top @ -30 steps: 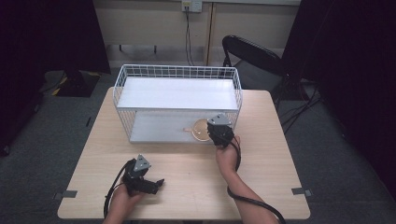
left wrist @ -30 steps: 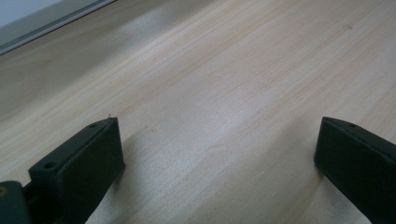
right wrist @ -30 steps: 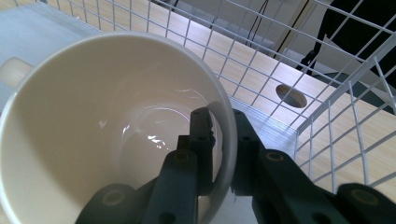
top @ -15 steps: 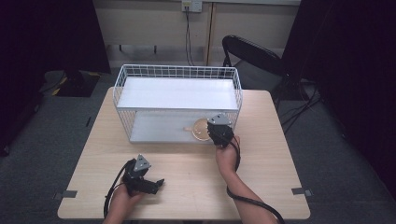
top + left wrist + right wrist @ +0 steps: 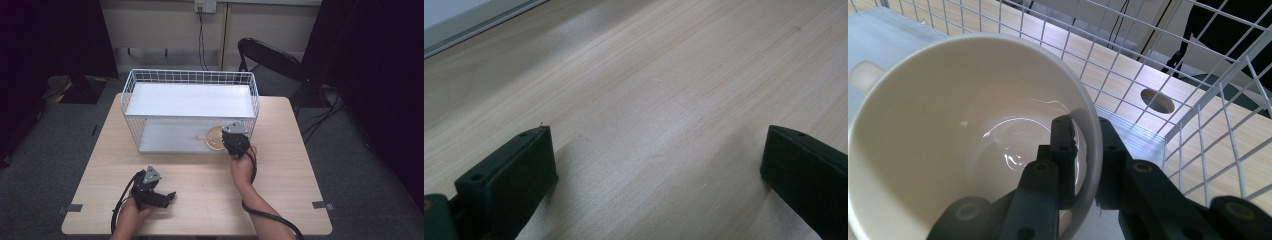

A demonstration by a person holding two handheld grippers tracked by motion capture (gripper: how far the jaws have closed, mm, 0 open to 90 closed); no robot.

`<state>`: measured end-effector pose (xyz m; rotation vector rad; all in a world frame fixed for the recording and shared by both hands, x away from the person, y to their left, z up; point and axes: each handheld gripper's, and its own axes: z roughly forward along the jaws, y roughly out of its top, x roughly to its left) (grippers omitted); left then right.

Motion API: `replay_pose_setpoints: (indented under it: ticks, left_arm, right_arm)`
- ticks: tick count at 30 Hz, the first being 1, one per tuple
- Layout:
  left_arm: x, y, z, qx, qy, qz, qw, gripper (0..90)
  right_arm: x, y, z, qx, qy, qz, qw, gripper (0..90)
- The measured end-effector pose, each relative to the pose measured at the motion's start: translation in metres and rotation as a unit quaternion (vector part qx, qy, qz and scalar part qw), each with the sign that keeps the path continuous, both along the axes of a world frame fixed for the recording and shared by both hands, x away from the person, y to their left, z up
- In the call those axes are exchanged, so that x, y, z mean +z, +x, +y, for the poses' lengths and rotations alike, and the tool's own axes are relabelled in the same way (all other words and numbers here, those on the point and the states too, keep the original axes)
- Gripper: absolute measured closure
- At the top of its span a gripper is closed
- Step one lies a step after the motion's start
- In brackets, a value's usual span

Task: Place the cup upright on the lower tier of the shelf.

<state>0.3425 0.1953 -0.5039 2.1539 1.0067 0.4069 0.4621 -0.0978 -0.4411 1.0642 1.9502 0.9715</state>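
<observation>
The right claw, clamped on the rim of a cream ceramic cup, has barely moved over the last second, holding it on the white wire rack's lower shelf, suggesting placement is near, while the left claw rests spread apart on the light wooden tabletop.

Your wooden table has a white wire rack sitting at its 12 o'clock half, with two flat white shelves, one above the other. Two grey tape marks sit near the front corners, one at 7 o'clock and one at 5 o'clock. A black folding chair stands off the table at about 1 o'clock. Straight past the rack at 12 there's a wall socket with a black cable hanging down from it. Grey carpet runs all around, and dark curtains hang at 10 and 2 o'clock.
</observation>
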Motion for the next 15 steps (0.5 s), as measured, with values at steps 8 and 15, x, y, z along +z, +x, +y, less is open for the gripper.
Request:
replay_pose_setpoints:
  ticks: [8,15]
  left_arm:
    - [0.0,0.0,0.0,0.0,0.0,0.0,1.0,0.7]
    - [0.0,0.0,0.0,0.0,0.0,0.0,1.0,0.7]
  right_arm:
    - [-0.0005,0.0005,-0.0006,-0.002,0.004,-0.001,1.0,81.7]
    - [0.0033,0.0016,-0.0003,-0.006,0.009,-0.01,0.9999,76.5]
